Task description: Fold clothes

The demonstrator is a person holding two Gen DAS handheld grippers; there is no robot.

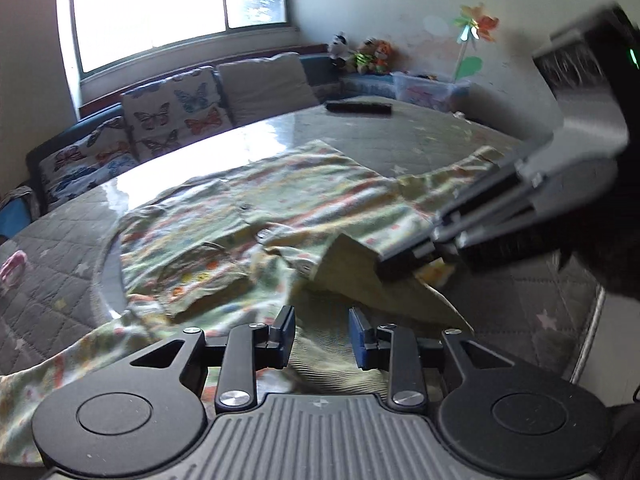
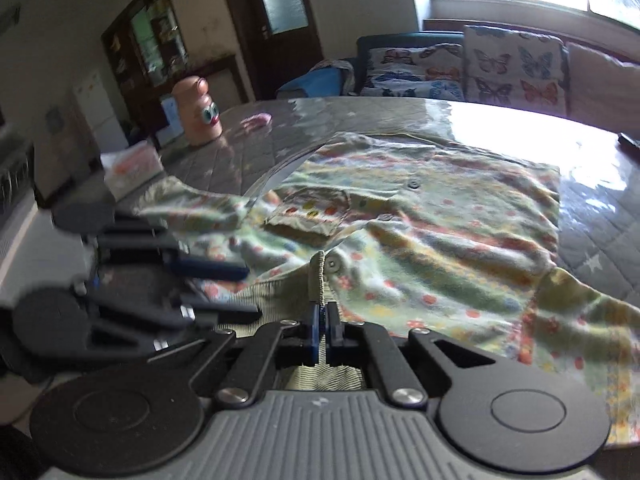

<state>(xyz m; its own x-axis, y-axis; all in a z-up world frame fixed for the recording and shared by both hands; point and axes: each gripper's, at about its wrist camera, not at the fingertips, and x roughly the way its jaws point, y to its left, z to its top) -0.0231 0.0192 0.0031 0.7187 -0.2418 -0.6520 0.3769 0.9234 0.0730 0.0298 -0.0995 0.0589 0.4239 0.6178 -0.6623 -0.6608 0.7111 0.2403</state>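
A small flowered, striped shirt (image 1: pixel 256 216) lies spread on the round table (image 1: pixel 400 136), buttons and chest pocket (image 2: pixel 308 216) facing up. My left gripper (image 1: pixel 322 330) is open over the shirt's near edge, with ribbed collar cloth between and below its fingers. My right gripper (image 2: pixel 325 316) is shut on the ribbed collar edge (image 2: pixel 318 276) and lifts it slightly. The right gripper also shows in the left wrist view (image 1: pixel 404 264), pinching a raised fold. The left gripper shows blurred in the right wrist view (image 2: pixel 224 288), open beside the collar.
A black remote (image 1: pixel 358 107) lies at the table's far side. A peach toy figure (image 2: pixel 199 110) and a tissue pack (image 2: pixel 132 166) stand on the left part. A sofa with butterfly cushions (image 1: pixel 176 114) runs behind. A clear box (image 1: pixel 428 90) sits far right.
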